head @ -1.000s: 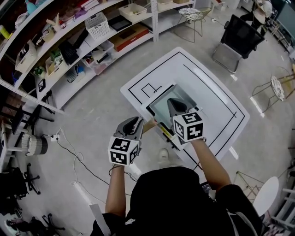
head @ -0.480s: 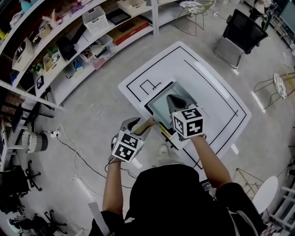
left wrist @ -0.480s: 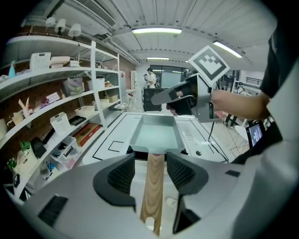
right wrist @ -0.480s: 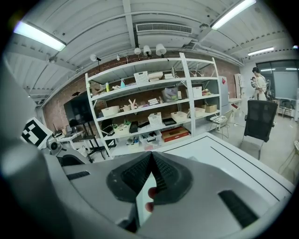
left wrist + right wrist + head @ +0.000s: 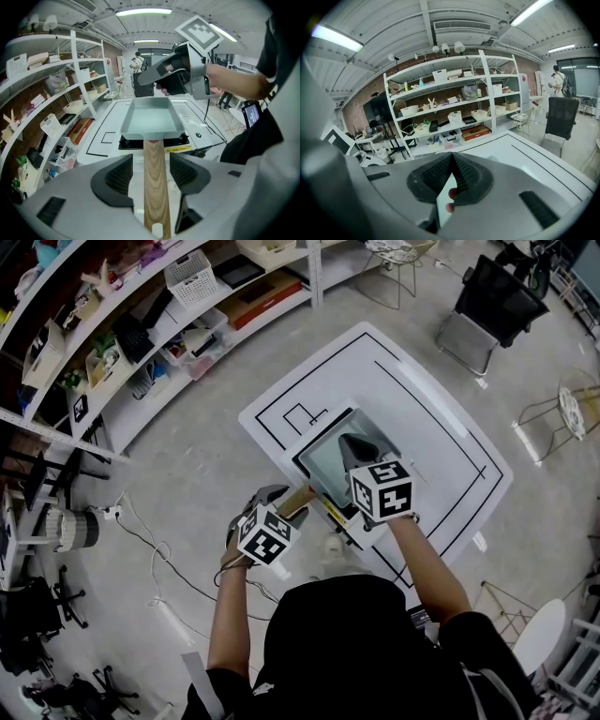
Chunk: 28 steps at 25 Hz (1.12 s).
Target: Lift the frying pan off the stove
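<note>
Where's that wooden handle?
Left gripper view: the wooden handle lies between the left tool's jaws, which have just been opening, leading to the frying pan on the stove.

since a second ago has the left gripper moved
Yes. In the head view the left gripper has shifted right, toward the table's near edge, tipping downward. Its jaws have just been opening and straddle the wooden pan handle without pressing it.

No words, numbers or brand names readable in any view. Yellow label strip [image 5: 180,149] seen on front edge of stove [image 5: 127,140]; print on it too small to be read. Black-and-white square code patterns carried on left cube [image 5: 266,535] and right cube [image 5: 382,490]; patterns only, no letters. Similar square code tag [image 5: 80,409] fixed at shelf unit [image 5: 56,434]; likewise pattern only, no text.
</note>
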Each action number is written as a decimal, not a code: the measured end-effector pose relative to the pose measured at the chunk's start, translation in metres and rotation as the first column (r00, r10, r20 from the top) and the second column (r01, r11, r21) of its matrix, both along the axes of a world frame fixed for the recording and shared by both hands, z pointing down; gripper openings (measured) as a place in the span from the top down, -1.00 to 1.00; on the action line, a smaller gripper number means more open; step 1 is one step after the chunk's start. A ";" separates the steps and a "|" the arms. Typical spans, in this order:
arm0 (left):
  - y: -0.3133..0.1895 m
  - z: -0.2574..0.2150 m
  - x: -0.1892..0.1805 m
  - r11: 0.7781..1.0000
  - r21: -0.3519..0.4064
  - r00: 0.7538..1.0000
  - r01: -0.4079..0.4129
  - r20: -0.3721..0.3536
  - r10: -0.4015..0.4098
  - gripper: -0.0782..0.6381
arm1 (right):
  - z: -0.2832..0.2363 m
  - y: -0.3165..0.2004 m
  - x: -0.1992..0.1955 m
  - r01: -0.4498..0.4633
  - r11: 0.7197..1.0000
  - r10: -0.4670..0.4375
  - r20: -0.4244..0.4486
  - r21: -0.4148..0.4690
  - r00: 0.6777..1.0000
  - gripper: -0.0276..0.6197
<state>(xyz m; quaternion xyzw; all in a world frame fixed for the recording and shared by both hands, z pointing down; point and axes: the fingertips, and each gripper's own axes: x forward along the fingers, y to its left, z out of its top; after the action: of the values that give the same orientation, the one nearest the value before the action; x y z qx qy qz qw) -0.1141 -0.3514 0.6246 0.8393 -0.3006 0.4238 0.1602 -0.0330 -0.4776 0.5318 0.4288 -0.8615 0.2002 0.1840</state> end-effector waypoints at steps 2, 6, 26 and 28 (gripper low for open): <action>0.002 0.007 0.001 1.000 -0.023 1.000 -0.015 0.020 0.015 0.13 | 0.002 -0.001 -0.001 0.001 1.000 -0.001 -0.001 -0.005 1.000 0.91; 0.004 0.015 0.004 0.998 -0.048 0.997 -0.046 0.055 0.049 0.13 | 0.003 -0.003 0.000 0.001 1.000 -0.001 -0.006 -0.012 1.000 0.91; 0.003 0.043 0.000 0.994 -0.078 0.974 -0.078 0.207 0.093 0.39 | 0.003 -0.005 0.016 -0.028 0.999 0.028 -0.015 -0.016 0.999 0.91; 0.002 0.042 -0.002 0.995 -0.074 0.973 -0.073 0.212 0.087 0.44 | 0.002 -0.005 0.016 -0.029 0.999 0.029 -0.016 -0.017 0.999 0.91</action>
<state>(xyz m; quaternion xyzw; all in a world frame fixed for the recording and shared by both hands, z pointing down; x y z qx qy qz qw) -0.1158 -0.3495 0.6670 0.7942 -0.2681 0.5278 0.1372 -0.0166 -0.4828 0.5342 0.4413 -0.8519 0.2069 0.1917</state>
